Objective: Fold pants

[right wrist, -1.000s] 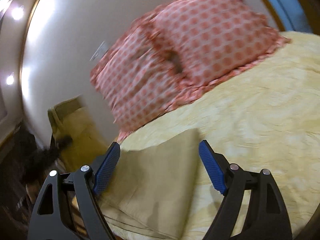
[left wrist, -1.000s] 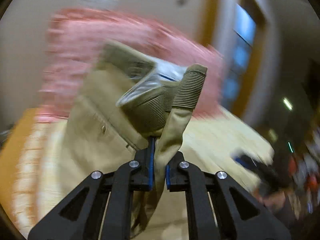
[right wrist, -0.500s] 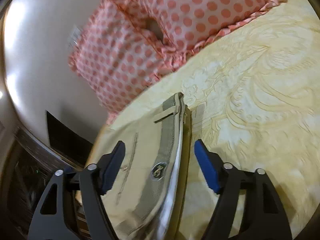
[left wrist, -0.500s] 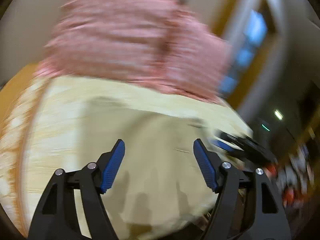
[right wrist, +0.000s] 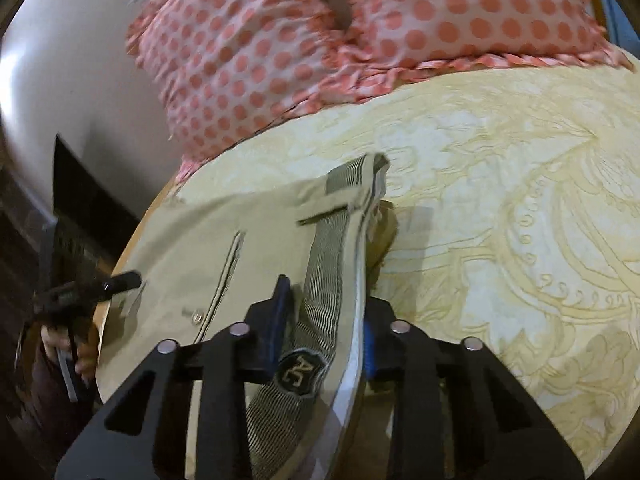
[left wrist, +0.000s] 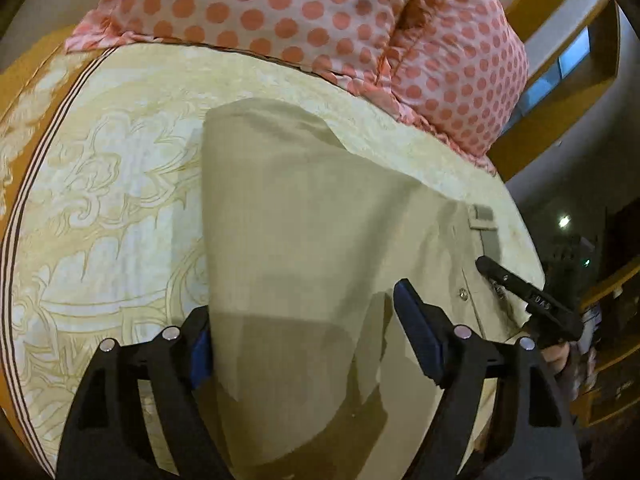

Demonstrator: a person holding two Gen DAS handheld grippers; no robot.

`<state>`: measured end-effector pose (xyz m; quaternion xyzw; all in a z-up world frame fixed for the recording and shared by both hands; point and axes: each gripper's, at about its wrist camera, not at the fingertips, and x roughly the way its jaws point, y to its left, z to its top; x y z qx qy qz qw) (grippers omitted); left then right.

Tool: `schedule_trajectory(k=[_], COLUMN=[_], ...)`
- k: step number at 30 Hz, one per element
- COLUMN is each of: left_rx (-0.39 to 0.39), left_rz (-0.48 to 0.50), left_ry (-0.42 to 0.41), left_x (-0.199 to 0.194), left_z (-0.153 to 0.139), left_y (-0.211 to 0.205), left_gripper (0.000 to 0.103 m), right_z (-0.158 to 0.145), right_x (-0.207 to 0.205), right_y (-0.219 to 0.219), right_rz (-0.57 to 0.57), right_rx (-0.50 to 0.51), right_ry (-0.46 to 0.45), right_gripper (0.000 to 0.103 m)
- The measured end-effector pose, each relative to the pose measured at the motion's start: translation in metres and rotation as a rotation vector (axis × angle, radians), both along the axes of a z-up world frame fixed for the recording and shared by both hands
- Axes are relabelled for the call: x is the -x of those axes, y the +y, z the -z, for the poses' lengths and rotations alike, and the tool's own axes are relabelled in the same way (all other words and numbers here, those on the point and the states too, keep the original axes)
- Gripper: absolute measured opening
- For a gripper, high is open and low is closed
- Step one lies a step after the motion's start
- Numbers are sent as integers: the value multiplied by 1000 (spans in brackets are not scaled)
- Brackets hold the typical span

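Observation:
Khaki pants (left wrist: pixel 304 240) lie folded on the yellow patterned bedspread (left wrist: pixel 100 200). My left gripper (left wrist: pixel 304 332) is open, its blue pads astride the near leg end of the pants. In the right wrist view the pants (right wrist: pixel 200 240) show the ribbed waistband (right wrist: pixel 328 264) with a dark badge. My right gripper (right wrist: pixel 324 320) has narrowed around the waistband, and its pads look pressed on it. The right gripper also shows in the left wrist view (left wrist: pixel 520 296) at the pants' right edge. The left gripper shows in the right wrist view (right wrist: pixel 96 284) at far left.
Two pink polka-dot pillows (left wrist: pixel 320 20) lie at the head of the bed, also in the right wrist view (right wrist: pixel 320 40). The bed's edge runs along the left (left wrist: pixel 24 80). Dark furniture (right wrist: pixel 72 208) stands beside the bed.
My left gripper let go of the waistband, opened and now sits over the flat leg end. My right gripper closed in from wide open onto the waistband.

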<state>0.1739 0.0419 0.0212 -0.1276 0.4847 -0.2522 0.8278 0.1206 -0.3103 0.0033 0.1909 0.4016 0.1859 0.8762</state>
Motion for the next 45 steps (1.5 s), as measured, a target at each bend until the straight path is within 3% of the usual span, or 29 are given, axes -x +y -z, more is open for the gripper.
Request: schedule_trajectory(k=[2,3,4,5,8,13,16,18,19,20,21,22,23,25,26,28,31,32,34,35,36,37,38,40,42,45], left_rx=[2,17,33,59,77,23,-2,-94,-129,-144,-173,-191,-190,-97,-28,21,-31,-61,-122,-125,-127,-137,-155,-229,-296,-318], left_rz=[-4,-6,-5,-1,-2,-29,-85,-136,-152,-164,-192,-205,-203,-145,-88,-14,12,-1,-36,-57,-72,-87,-101,-145,-201,-237], left_ry=[1,6,7,6,-43,-130,-142,-114,-108,-122,-177,-222,-261,-269,-237,-183,-53,-45,-85,-86,-103,-132,-167,-233,-262,-240], left_x=[3,3,2,0,-11,-58,-99,-118,-120,-117,-104,-93,-81,-58,-49,-44,-57,-61,-55,-46,-36,-22,-7,30,63,89], left_z=[-2,-2,-5,-6,-17,-34,-30,-22,-21,-24,-32,-39,-46,-54,-53,-45,-13,-6,-12,-17,-21,-25,-28,-31,-27,-12], left_y=[2,5,4,6,3,-20,-31,-37,-36,-33,-29,-26,-23,-23,-28,-41,-63,-66,-66,-62,-58,-55,-50,-41,-31,-23], left_gripper=[51,42,26,18,12,11,16,23,33,38,41,57,64,64,64,65,61,52,50,56,63,77,88,100,101,101], right_z=[-1,-2,-5,-8,-22,-51,-52,-38,-32,-30,-32,-36,-41,-51,-51,-45,-18,-11,-18,-23,-30,-40,-48,-53,-45,-29], right_x=[-1,-1,-2,-3,-13,-58,-94,-117,-122,-122,-113,-103,-92,-72,-67,-62,-73,-76,-72,-65,-55,-38,-16,27,56,68], right_y=[-1,-1,-2,-2,-8,-9,-14,-12,-13,-16,-23,-28,-32,-28,-23,-8,9,9,7,7,8,11,15,26,37,52], right_rz=[-45,-57,-78,-89,-99,-41,49,120,158,195,228,232,225,149,100,16,-10,-6,23,66,118,166,189,171,165,162], right_rx=[-33,-43,-54,-67,-128,-87,-76,23,87,139,146,114,76,-3,-30,-57,-11,-13,-1,30,81,143,181,214,255,314], right_ry=[1,0,-9,-19,-59,-136,-145,-74,-32,1,-11,-45,-81,-122,-121,-82,75,89,91,97,88,53,-12,-128,-180,-168], right_gripper=[13,12,11,10,9,9,10,18,28,30,31,38,48,49,49,52,57,56,57,72,86,102,102,102,102,102])
